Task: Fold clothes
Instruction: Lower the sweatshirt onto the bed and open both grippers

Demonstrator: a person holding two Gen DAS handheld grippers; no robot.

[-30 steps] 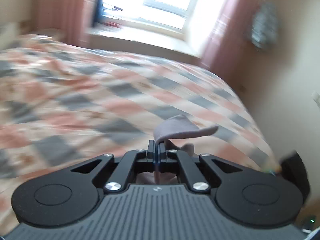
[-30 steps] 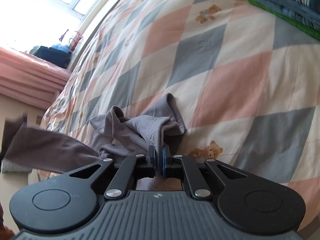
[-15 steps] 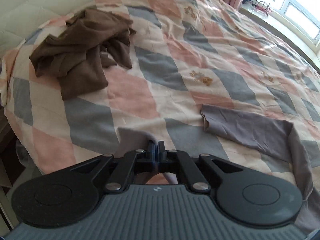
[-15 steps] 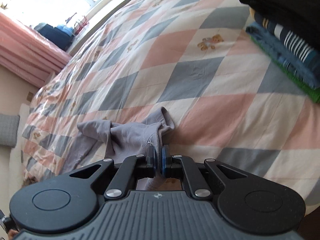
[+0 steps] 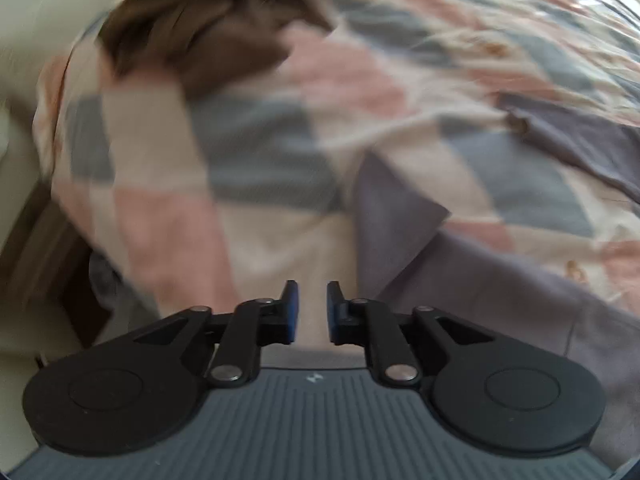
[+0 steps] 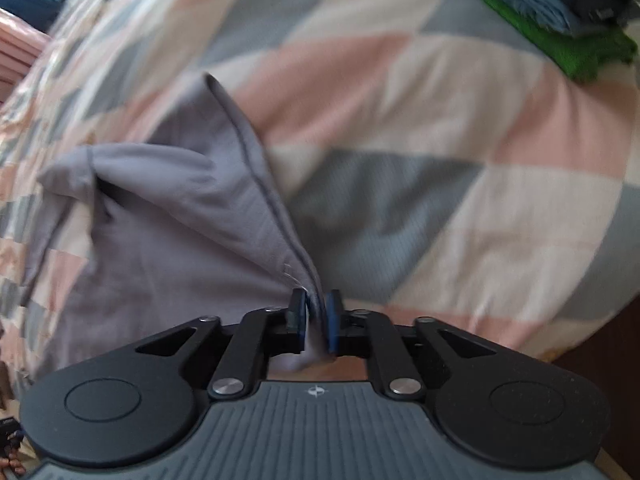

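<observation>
A checked bedspread (image 6: 420, 92) in pink, grey and cream fills both views. On it lies the grey garment (image 6: 168, 216), partly spread and rumpled, one hemmed edge rising to the right gripper (image 6: 315, 314), whose blue pads are clenched on that hem. A crumpled brown garment (image 5: 200, 28) sits near the far edge of the bed (blurred). A stack of folded clothes (image 6: 560, 12), green at the bottom, rests at the right view's upper corner. The left gripper (image 5: 308, 310) stands released, nothing between its fingers, just beside the grey cloth.
</observation>
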